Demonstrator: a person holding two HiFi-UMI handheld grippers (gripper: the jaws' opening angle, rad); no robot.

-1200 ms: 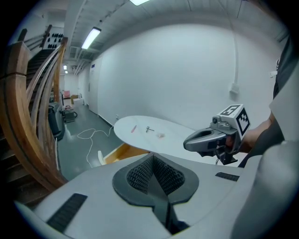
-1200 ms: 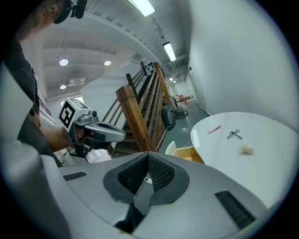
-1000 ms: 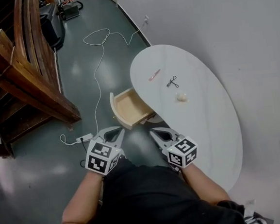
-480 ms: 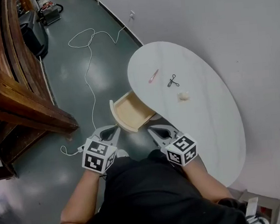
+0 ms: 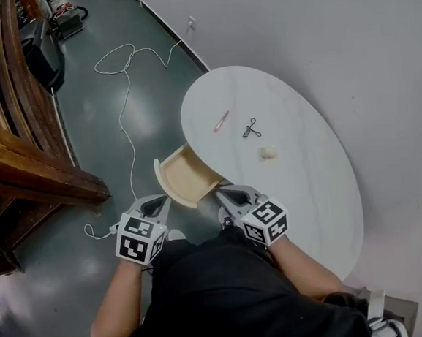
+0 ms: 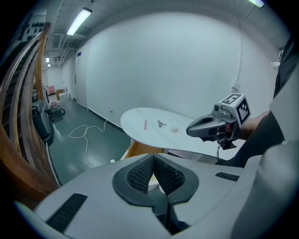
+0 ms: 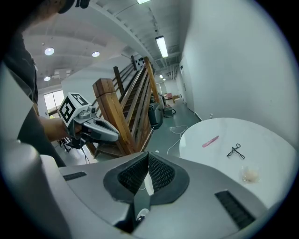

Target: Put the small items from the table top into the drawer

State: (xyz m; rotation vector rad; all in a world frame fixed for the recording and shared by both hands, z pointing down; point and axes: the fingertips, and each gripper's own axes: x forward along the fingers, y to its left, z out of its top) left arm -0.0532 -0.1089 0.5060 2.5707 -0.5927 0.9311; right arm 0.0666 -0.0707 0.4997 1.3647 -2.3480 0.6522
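Drawer (image 5: 178,176): pulled out from under the table's rim; pale wood, curved front, open top, nothing visible inside.
Table (image 5: 308,192): white oval top whose rim covers the drawer's back end; the side away from the drawer runs close along the white wall (image 5: 331,29).
Pink item (image 5: 221,121): a slim stick lying flat on the top just beyond the drawer, the closest of the three small items to the rim above it.
Black clip (image 5: 251,128): a thin wire shape on the top, one step further from the drawer than the pink item and apart from it.
Pale lump (image 5: 267,152): on the top, inward from the drawer, apart from the clip and well clear of every table edge.
Left gripper (image 5: 164,199): jaws together with nothing between them, over the floor just short of the drawer's near front corner.
Right gripper (image 5: 219,190): jaws pressed together and empty, at the drawer's near side where it meets the table rim.
Open room: bare green floor (image 5: 147,111) spreads from the drawer's front to the wooden staircase (image 5: 20,166); a white cable (image 5: 124,98) crosses it in front of the drawer.
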